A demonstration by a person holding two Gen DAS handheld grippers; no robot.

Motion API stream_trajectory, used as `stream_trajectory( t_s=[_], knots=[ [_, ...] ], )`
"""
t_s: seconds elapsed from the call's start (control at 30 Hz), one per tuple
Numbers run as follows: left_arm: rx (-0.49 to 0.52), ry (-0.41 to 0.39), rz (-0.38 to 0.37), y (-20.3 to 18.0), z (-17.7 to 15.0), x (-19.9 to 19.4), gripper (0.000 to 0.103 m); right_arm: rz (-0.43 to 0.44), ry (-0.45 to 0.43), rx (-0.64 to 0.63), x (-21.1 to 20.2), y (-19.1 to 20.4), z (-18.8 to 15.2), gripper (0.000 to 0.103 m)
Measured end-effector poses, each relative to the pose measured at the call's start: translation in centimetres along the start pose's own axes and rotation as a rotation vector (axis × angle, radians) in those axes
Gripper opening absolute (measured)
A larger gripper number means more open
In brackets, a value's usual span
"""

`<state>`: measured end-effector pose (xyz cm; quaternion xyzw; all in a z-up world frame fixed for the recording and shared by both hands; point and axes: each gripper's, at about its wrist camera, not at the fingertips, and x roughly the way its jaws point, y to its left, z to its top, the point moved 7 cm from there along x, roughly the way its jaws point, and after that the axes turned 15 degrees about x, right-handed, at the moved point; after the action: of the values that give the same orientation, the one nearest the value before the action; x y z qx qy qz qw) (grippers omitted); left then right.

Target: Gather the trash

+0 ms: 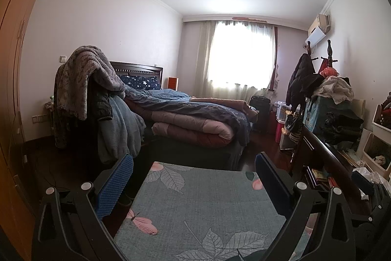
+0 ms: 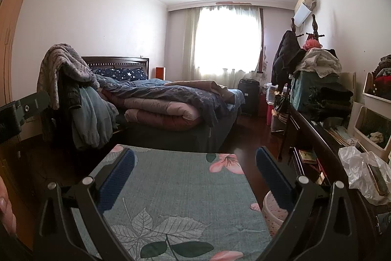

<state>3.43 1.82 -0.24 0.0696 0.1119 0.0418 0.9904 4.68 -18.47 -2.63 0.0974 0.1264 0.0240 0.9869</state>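
a: your left hand-held gripper [image 1: 194, 177] is spread wide, blue pads apart, nothing between them, hanging over the leaf-print cloth [image 1: 202, 207].

b: same on the other side. your right hand-held gripper [image 2: 195, 170] is spread too, empty, above that cloth [image 2: 176, 187] with the pink flowers.

a: where's the trash from where you look?

b: a crumpled clear plastic bag [image 2: 359, 168] sits on the dark bench [image 2: 325, 138] along the right wall, well to the right of your right fingers [image 2: 273, 177]. just beside the cloth's right edge, low down, there's a pale speckled tub [image 2: 271, 209], partly behind that finger.

a: in the left view i catch white crumpled paper or plastic [image 1: 369, 175] on that bench [image 1: 325, 151] at the far right. can't tell exactly what it is.

b: beyond you, the bed [image 2: 171, 102] is heaped with folded quilts, and a grey blanket [image 2: 66, 67] hangs over something at its left.

a: the curtained window [image 1: 239, 55] is bright at the back.
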Motion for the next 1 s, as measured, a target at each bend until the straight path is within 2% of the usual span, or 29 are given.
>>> stream_trajectory(
  t_s=[0.37, 1.0],
  knots=[
    [-0.003, 0.002, -0.002, -0.1, -0.1, 0.0, 0.099, -0.001, 0.002, -0.002, 0.0, 0.1, 0.0, 0.100],
    [0.007, 0.011, -0.015, -1.3, -0.2, 0.0, 0.099, -0.009, 0.021, -0.010, 0.4, -2.2, -0.5, 0.100]
  ],
)
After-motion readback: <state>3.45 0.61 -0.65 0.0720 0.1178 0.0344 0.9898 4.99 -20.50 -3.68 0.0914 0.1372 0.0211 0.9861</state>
